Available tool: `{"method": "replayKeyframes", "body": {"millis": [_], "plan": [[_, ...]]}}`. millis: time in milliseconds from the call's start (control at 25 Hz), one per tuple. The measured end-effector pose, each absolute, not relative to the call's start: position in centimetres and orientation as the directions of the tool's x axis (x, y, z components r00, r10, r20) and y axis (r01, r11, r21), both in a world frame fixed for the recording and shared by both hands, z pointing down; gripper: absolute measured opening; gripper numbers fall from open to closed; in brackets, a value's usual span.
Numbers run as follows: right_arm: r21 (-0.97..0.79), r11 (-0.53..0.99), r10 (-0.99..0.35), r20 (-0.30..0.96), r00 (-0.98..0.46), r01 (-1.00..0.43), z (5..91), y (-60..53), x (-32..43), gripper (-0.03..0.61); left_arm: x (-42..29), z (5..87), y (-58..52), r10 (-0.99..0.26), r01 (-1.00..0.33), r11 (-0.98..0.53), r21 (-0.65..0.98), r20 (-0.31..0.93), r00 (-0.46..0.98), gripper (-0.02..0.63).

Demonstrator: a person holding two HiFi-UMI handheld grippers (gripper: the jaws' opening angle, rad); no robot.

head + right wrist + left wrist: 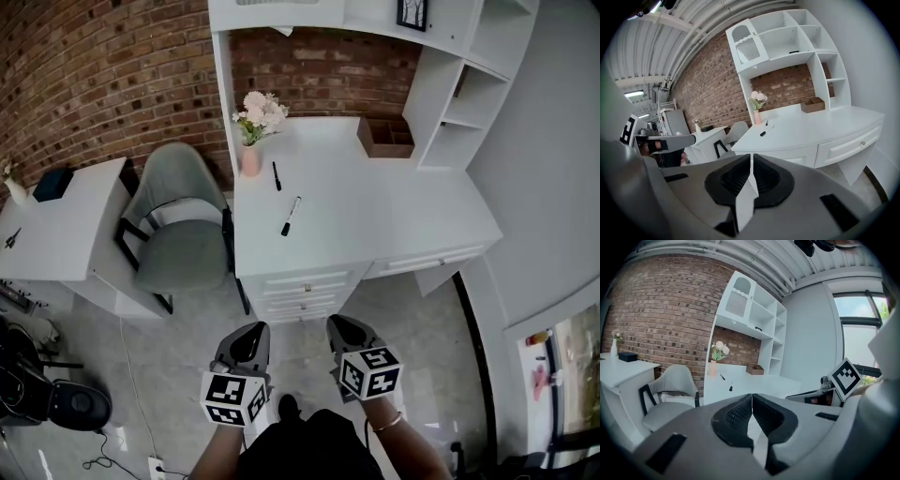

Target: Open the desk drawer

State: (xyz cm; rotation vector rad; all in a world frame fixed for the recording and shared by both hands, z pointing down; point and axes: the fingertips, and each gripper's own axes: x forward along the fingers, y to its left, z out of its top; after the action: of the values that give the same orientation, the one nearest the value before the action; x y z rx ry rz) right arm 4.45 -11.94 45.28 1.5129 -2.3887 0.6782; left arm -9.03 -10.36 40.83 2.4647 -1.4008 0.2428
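Observation:
The white desk [375,211] stands ahead of me, with a stack of small drawers [305,283] under its front left and a wide drawer [427,260] under its right part. In the right gripper view the wide drawer [853,146] shows a small knob [863,143]. All drawers look closed. My left gripper [253,327] and right gripper [338,322] hang side by side over the floor, short of the desk front. Both are shut with nothing between the jaws, as the left gripper view [752,395] and the right gripper view [751,155] show.
On the desk lie two black pens [291,216] [277,175], a pink vase of flowers [251,141] and a wooden box [384,136]. A grey chair [178,234] stands left of the desk, a second white desk [56,225] further left. White shelves [469,94] rise at the right.

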Motion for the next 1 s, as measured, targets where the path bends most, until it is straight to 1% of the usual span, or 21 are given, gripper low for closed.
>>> {"method": "replayKeyframes", "body": {"millis": [320, 400, 440, 680, 800, 1000], "plan": [[-0.281, 0.319, -0.768, 0.482, -0.421, -0.905, 48.1, -15.2, 5.0, 0.009, -9.0, 42.1, -13.3, -0.796, -0.855, -0.486, 0.180, 0.312, 0.518, 0.011], [-0.289, 0.317, -0.754, 0.501, -0.424, -0.904, 49.0, -16.1, 5.0, 0.028, -8.9, 42.4, -14.0, -0.792, -0.855, -0.487, 0.179, 0.322, 0.519, 0.011], [-0.293, 0.316, -0.747, 0.510, -0.427, -0.902, 49.5, -16.6, 4.9, 0.058, -8.9, 42.6, -14.4, -0.791, -0.856, -0.486, 0.180, 0.326, 0.517, 0.011], [-0.316, 0.315, -0.691, 0.570, -0.444, -0.895, 52.9, -19.7, 4.1, 0.068, -9.1, 44.1, -16.5, -0.790, -0.868, -0.457, 0.195, 0.358, 0.497, 0.011], [-0.315, 0.309, -0.666, 0.602, -0.441, -0.897, 54.9, -21.8, 3.4, 0.109, -9.3, 45.0, -17.5, -0.789, -0.874, -0.445, 0.195, 0.376, 0.485, 0.011], [-0.284, 0.319, -0.601, 0.677, -0.425, -0.904, 59.5, -24.6, 2.5, 0.138, -9.4, 47.1, -18.3, -0.779, -0.883, -0.418, 0.213, 0.417, 0.469, 0.011]]}}
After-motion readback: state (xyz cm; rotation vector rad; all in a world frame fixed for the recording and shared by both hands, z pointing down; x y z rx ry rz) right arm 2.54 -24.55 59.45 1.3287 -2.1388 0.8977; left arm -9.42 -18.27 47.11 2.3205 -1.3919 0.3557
